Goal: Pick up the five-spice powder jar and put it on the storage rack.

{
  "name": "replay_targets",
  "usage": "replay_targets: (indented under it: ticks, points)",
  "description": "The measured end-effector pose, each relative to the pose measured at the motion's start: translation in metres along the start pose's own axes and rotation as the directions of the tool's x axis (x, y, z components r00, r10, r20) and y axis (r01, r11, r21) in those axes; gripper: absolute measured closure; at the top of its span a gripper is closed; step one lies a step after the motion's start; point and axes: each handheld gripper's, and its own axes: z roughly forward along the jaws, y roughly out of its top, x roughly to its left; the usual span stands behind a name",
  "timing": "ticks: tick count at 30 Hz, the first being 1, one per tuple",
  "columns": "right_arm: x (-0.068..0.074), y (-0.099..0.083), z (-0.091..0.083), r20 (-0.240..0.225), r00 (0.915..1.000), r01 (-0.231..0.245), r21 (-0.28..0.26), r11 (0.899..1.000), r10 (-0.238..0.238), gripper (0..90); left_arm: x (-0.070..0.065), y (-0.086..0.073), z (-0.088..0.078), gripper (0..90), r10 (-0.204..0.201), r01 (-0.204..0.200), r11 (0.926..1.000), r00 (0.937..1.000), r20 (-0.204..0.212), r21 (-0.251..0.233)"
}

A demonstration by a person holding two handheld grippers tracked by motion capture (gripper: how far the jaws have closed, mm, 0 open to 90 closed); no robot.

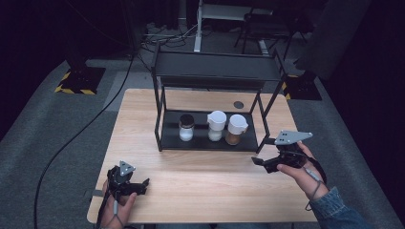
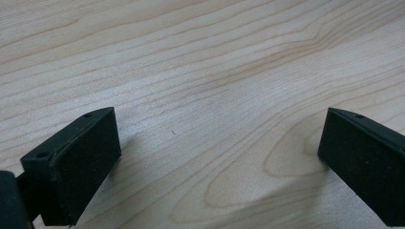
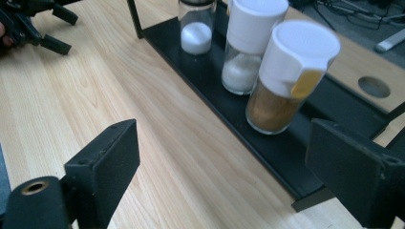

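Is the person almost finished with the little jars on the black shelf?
Barely started. Nothing looks moved: all three jars stand on the black shelf. The right gripper, open and empty, nears the white-capped jar of brown powder. Grabbing it is left. The left gripper rests open.

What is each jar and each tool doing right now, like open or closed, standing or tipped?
Brown-spice jar: upright on the rack's bottom shelf, white cap on.
Middle jar: upright, white cap on, white grains inside.
Dark-lidded jar: upright, lid on, partly filled with white powder.
Rack: standing on the table, top shelf bare.
Right tool: open, nothing between its jaws, facing the brown-spice jar.
Left tool: open, holding nothing, over bare table.
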Motion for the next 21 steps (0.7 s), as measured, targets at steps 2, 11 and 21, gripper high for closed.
replay_targets:
  ticks: [2,11,21]
  points:
    - [0.000,-0.005,0.002,-0.004,0.9999,-0.009,0.005,1.000,0.009,11.4,0.000,0.000,0.000,0.2,-0.001,0.001,1.0000,1.0000,0.000,0.001]
    - [0.002,-0.024,0.014,-0.019,0.9990,-0.040,0.020,0.999,0.041,11.3,0.000,0.000,0.000,0.2,0.000,0.000,1.0000,1.0000,-0.001,0.002]
    - [0.003,-0.042,0.027,-0.025,0.9985,-0.048,0.039,0.998,0.049,10.0,0.000,0.000,0.000,0.2,-0.001,0.001,1.0000,1.0000,0.000,0.000]
